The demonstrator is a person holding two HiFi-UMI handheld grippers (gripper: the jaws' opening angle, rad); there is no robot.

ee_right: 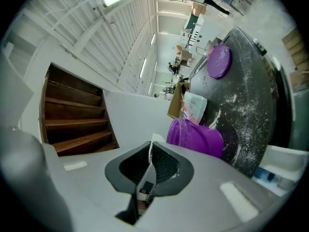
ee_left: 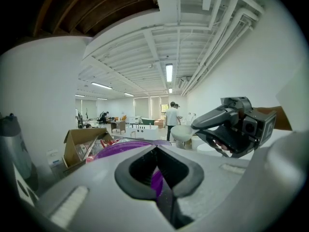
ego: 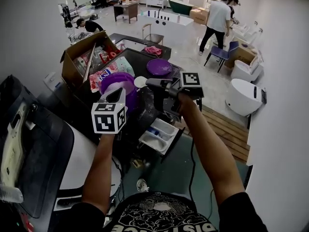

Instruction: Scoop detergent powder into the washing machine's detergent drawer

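Your left gripper covers much of the round purple plastic tub; white plastic drawer cropped, right gripper view's 4 o'clock.

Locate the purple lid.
In the head view the purple lid lies flat on the dark machine top, just beyond the purple tub and right of the cardboard box.
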